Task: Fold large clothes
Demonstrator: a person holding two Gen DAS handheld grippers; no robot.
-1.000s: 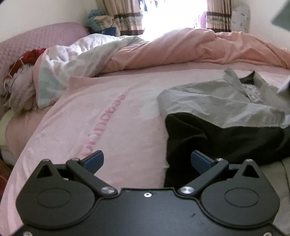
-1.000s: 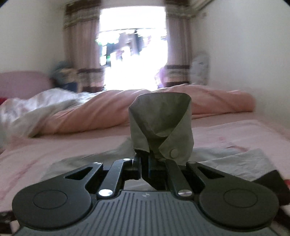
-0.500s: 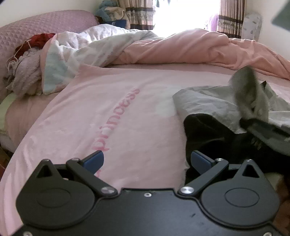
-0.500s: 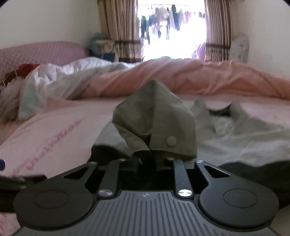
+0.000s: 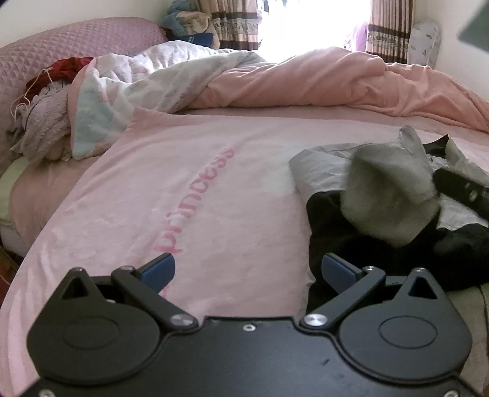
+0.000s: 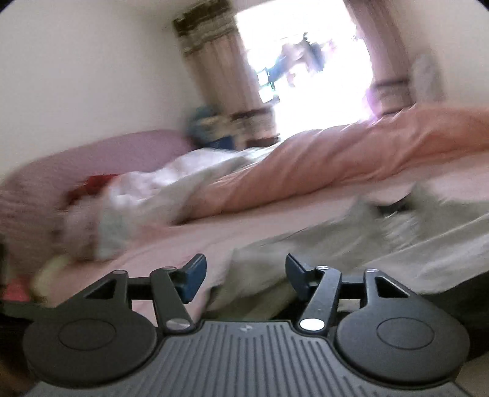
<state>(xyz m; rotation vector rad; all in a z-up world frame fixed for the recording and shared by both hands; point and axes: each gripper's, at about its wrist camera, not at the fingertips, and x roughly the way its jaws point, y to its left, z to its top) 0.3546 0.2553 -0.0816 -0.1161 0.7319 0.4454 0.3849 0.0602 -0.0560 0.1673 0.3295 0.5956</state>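
A grey and black jacket (image 5: 324,171) lies on the right of the pink sheet (image 5: 198,189). Its grey sleeve end (image 5: 388,195) is folded across onto the black part (image 5: 342,244). My left gripper (image 5: 247,270) hovers open over the sheet by the jacket's left edge, with nothing between its blue pads. The right gripper (image 6: 246,274) is low over the jacket and its jaws are opening. Blurred grey cloth (image 6: 253,284) lies between and below the pads, which do not press on it. The right tool's black body (image 5: 458,186) shows behind the folded sleeve.
A bunched pink duvet (image 5: 336,85) and a white patterned quilt (image 5: 146,88) lie across the far side of the bed. A purple headboard (image 5: 76,39) and a heap of clothes (image 5: 42,128) are on the left. The bright window (image 5: 305,24) is beyond.
The right gripper was shut on the grey cuff held up; it carried it left and down over the jacket, then its jaws parted and the cuff dropped out. The left gripper stayed open.
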